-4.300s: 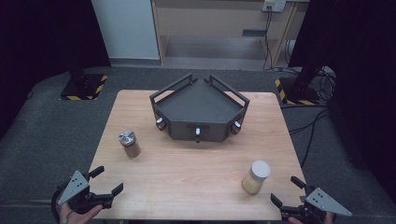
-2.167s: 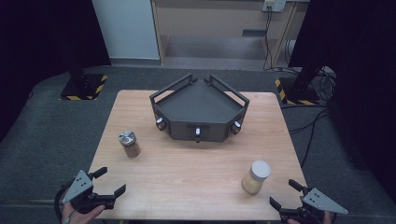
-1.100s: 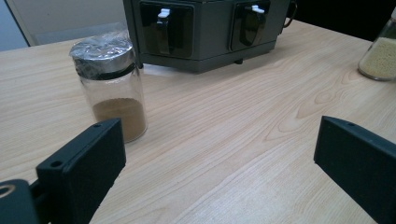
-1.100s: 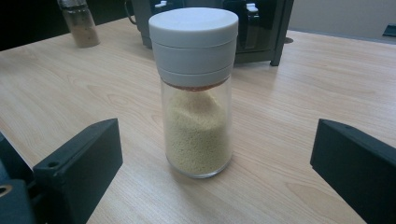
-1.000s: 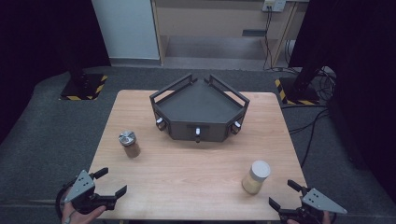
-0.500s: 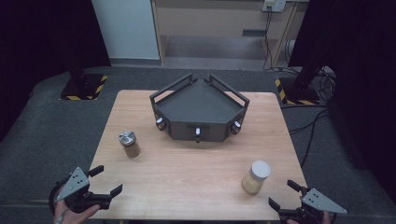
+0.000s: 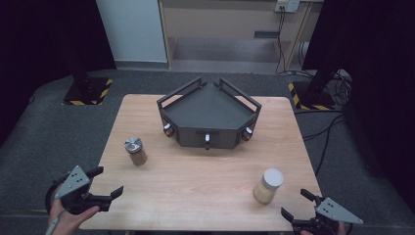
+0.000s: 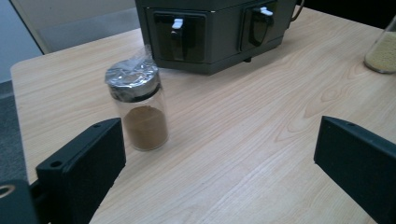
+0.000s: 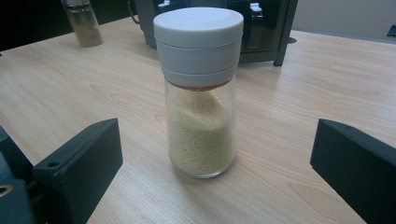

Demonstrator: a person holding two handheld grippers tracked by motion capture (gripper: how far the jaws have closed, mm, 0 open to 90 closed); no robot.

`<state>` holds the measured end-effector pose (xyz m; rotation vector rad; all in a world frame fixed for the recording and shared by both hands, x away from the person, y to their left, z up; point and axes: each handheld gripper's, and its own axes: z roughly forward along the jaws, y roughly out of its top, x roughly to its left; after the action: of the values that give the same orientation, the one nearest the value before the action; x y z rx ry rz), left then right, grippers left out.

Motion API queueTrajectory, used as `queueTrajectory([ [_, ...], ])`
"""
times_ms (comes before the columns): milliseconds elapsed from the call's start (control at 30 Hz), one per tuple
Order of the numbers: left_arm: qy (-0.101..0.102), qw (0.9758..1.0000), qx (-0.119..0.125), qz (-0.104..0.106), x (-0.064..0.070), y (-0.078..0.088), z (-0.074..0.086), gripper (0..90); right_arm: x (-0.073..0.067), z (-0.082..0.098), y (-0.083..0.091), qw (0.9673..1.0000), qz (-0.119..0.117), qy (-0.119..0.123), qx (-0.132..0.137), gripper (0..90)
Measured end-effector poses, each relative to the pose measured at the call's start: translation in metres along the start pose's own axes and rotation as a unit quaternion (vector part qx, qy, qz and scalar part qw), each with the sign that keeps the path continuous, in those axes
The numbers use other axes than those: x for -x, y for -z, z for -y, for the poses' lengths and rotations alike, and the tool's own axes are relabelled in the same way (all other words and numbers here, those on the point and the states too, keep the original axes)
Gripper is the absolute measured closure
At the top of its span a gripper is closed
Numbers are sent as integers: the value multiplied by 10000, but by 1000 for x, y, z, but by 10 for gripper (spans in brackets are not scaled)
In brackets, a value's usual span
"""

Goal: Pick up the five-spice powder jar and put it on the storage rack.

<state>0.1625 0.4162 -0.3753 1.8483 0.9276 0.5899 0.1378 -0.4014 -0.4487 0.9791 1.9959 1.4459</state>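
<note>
Left hand-held gripper (image 7: 100, 185) and right hand-held gripper (image 7: 298, 204) gaped empty, lower frame; we judged work unstarted: brown jar (image 7: 135, 151), yellow jar (image 7: 268, 186) untouched on tabletop (image 7: 195, 171).

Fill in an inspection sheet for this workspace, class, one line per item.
Surface: wooden table, bare around the items.
Job's things: brown-powder jar with metal lid, upright; white-lidded jar of yellow grains, upright.
Clutter: dark angled rack with white knobs.
Grippers: left gripper and right gripper, jaws open, holding nothing.
Cables: several on the floor at right.
Surroundings: grey carpet, black stands.
</note>
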Motion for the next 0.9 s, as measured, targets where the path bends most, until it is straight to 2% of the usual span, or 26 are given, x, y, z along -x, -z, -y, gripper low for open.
queueTrajectory([
  [467, 123, 9998, -140, -118, -18, -4, -18, 10, 0, -1, 0, 10000, -22, 27, -17, 30],
  [700, 143, 9995, -244, -112, -29, -15, -30, 10, -5, -11, -1, 9997, -20, 194, -125, 32],
  [900, 83, 9992, -381, -130, -37, -23, -42, 11, -6, -11, 1, 9998, 15, 184, -96, 33],
])
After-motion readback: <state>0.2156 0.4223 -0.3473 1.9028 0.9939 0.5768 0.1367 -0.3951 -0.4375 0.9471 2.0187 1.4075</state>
